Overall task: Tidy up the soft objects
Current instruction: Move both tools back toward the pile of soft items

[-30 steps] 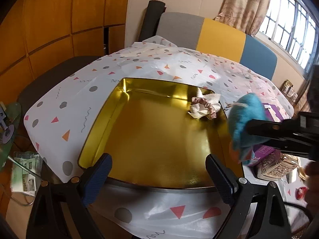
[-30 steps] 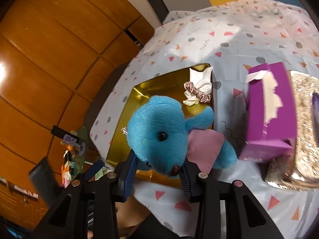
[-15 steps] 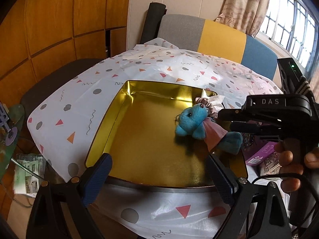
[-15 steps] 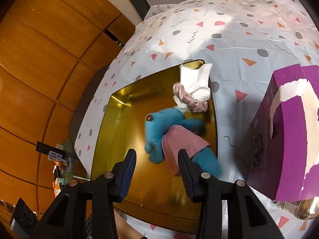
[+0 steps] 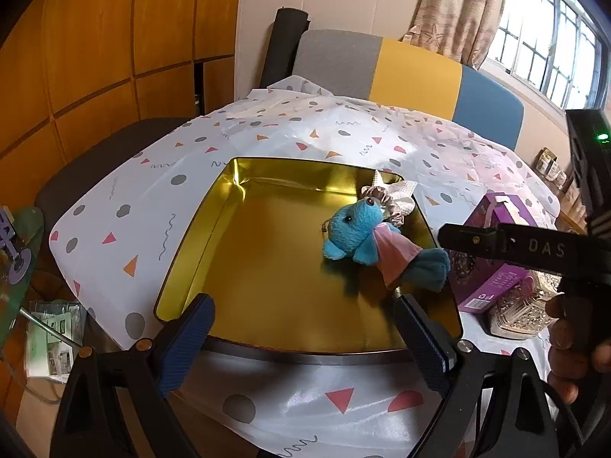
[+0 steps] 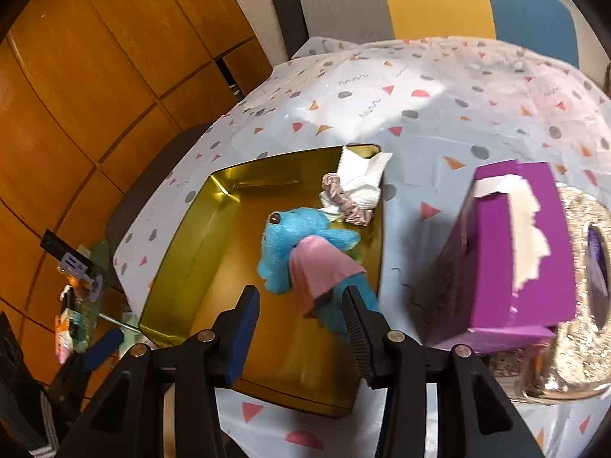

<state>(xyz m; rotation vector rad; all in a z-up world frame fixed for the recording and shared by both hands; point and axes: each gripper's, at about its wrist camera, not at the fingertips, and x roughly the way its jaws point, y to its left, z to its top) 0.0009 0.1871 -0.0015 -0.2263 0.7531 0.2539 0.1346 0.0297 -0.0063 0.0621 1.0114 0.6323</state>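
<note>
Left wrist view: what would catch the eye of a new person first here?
The blue plush toy in a pink dress lies inside the shiny gold tin, near its right wall. Behind it, a pink scrunchie and white cloth fill the far right corner. A purple tissue box stands right of the tin.

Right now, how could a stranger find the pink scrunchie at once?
Look at the gold tin on the patterned tablecloth. In its far right corner lies a white cloth beside a blue plush toy. The scrunchie is the ruffled, shiny pink ring around that cloth.
</note>
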